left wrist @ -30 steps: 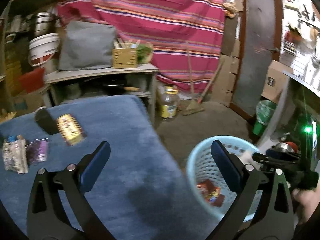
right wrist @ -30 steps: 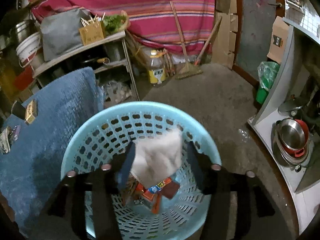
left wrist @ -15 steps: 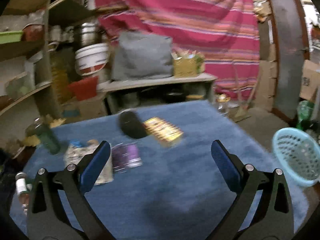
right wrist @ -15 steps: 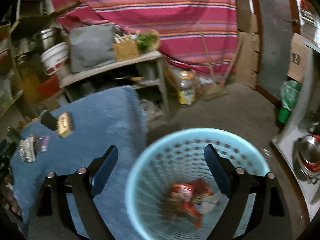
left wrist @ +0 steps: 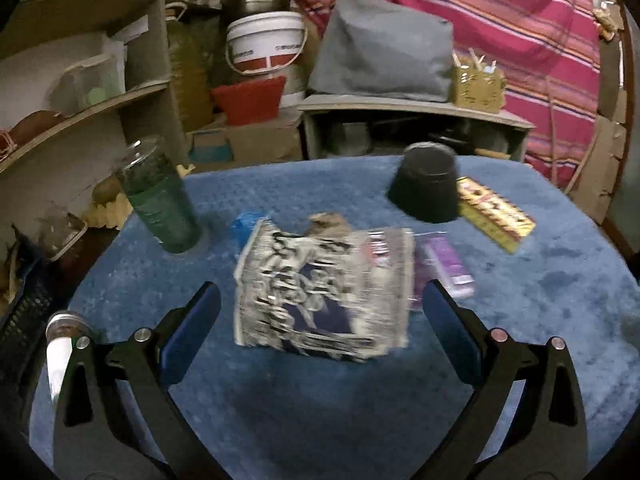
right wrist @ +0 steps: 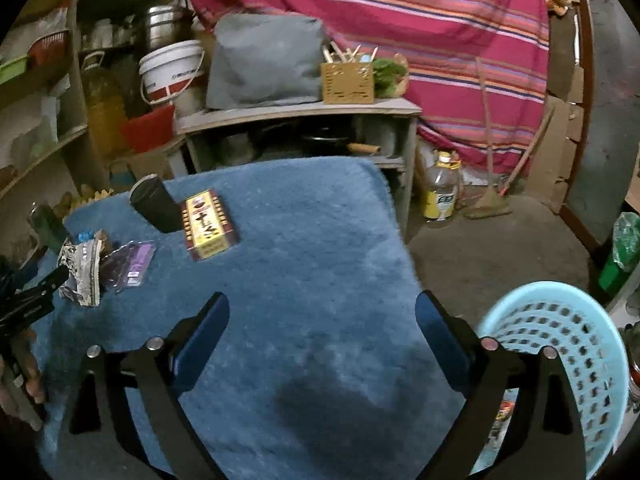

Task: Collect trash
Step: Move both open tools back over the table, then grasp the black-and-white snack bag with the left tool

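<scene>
A crumpled black-and-white wrapper (left wrist: pixel 320 292) lies on the blue cloth-covered table (left wrist: pixel 520 340), right in front of my open left gripper (left wrist: pixel 320 328), between its spread fingers. A purple wrapper (left wrist: pixel 444 264) lies beside it on the right; a yellow-red box (left wrist: pixel 494 212) and a black cup (left wrist: pixel 426 182) lie farther back. My right gripper (right wrist: pixel 322 332) is open and empty above the table's right part. The light blue basket (right wrist: pixel 560 344) stands on the floor at its right, with some trash inside. The wrapper (right wrist: pixel 82 272), purple wrapper (right wrist: pixel 134 266) and box (right wrist: pixel 208 228) show at the left.
A green glass bottle (left wrist: pixel 160 196) stands at the table's back left, and a small white bottle (left wrist: pixel 60 348) at its left edge. Shelves with pots, a bucket (left wrist: pixel 264 44) and a grey bag (left wrist: pixel 384 52) stand behind. An oil bottle (right wrist: pixel 440 196) and broom stand on the floor.
My left gripper swung from the basket side to the table's left and closed in on the black-and-white wrapper. My right gripper let a white piece fall into the basket and moved left over the table.
</scene>
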Demonstrator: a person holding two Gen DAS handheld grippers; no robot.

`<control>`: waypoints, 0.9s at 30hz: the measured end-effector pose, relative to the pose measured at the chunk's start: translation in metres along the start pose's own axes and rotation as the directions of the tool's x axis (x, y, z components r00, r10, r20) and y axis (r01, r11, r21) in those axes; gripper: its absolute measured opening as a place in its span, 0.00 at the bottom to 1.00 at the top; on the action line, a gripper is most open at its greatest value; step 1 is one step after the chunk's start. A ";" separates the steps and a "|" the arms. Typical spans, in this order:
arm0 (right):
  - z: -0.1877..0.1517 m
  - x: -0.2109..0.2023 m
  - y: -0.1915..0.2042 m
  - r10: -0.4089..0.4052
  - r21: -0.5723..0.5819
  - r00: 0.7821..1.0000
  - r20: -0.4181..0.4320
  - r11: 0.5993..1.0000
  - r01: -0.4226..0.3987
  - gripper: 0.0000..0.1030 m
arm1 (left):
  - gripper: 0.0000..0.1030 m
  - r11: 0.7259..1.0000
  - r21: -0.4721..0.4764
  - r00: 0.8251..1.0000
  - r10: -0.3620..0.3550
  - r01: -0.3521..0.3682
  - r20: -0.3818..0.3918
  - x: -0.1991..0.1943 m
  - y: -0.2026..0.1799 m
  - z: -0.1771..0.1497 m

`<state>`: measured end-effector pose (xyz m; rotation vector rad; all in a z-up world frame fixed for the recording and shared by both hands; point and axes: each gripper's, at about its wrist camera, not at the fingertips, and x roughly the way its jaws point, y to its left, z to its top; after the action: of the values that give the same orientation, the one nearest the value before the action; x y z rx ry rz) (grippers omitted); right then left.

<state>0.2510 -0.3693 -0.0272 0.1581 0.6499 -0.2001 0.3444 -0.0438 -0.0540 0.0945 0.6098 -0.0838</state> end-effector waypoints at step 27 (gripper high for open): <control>0.009 0.055 0.088 0.104 -0.002 0.991 -0.079 0.995 -0.105 0.96 | 0.31 0.990 0.058 0.988 -0.122 0.127 -0.094 0.034 0.004 -0.002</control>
<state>0.3197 -0.2928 -0.0469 0.1942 0.7185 -0.0913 0.3716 -0.0414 -0.0747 0.1221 0.7034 -0.2211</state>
